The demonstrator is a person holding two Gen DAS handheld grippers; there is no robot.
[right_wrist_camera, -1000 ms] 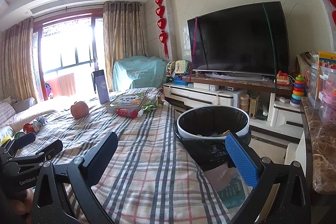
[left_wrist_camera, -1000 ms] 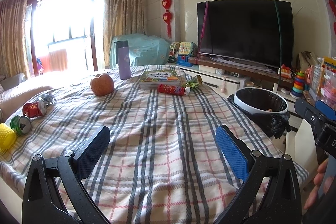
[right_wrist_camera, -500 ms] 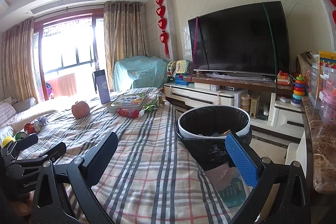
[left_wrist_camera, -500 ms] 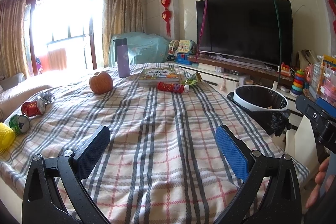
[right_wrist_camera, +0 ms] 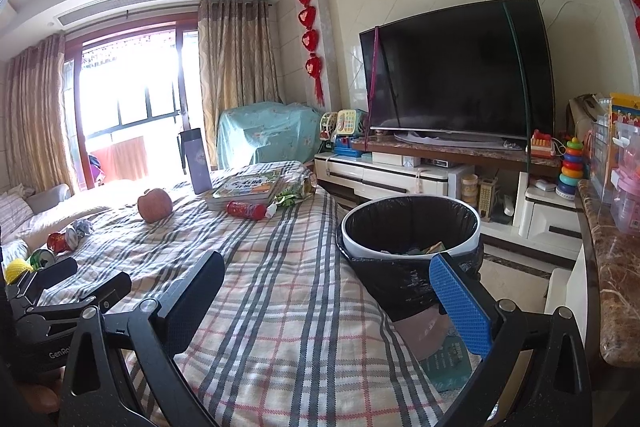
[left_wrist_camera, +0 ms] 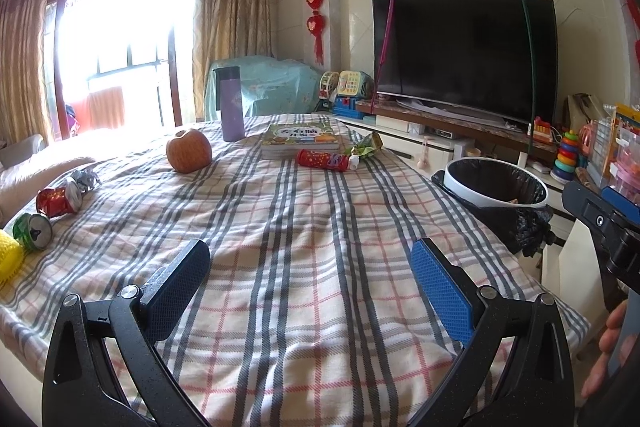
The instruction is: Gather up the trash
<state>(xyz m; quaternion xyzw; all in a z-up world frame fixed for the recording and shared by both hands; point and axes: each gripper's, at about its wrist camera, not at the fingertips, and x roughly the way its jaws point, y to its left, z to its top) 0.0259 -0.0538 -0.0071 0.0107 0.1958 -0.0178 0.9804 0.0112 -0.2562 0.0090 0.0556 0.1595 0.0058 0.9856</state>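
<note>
A plaid-covered table carries trash: a red snack tube and a green wrapper at the far side, a red can, a green can and crumpled foil at the left. A white bin with a black liner stands off the table's right edge, with scraps inside. My left gripper hovers open over the near cloth, empty. My right gripper is open and empty between the table edge and the bin.
An apple, a purple flask and a stack of books sit at the far side, a yellow object at the left edge. Behind the bin are a TV on a low cabinet and toys; a marble counter is at right.
Both grippers stay open and nearly still; the views shift only slightly.
</note>
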